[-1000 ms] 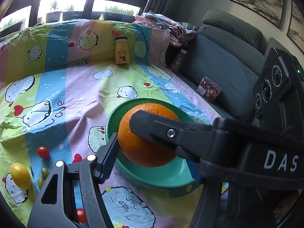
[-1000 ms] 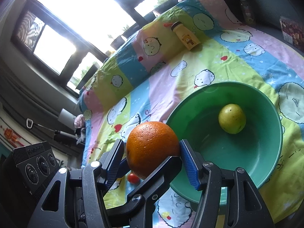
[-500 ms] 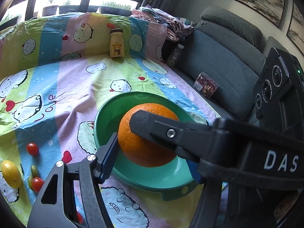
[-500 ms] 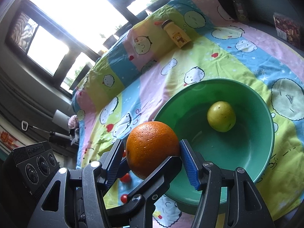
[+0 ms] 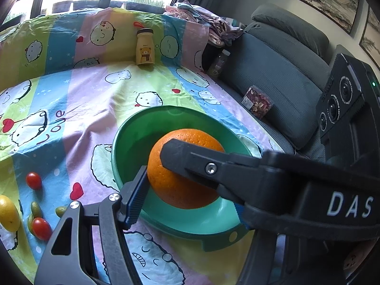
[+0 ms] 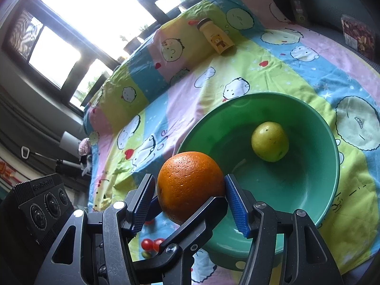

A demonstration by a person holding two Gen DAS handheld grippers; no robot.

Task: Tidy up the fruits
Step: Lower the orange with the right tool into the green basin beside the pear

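both tongs clamped on one orange

Fruit and a bowl on a cloth-covered table

An orange hangs over the bowl's near rim; a pear lies inside; tomatoes and a lemon lie left; a bottle stands at the far edge.

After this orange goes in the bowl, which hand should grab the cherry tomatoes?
Left, probably: the cherry tomatoes lie on the cloth left of the green bowl, open in the left view, mostly hidden under fingers in the right.
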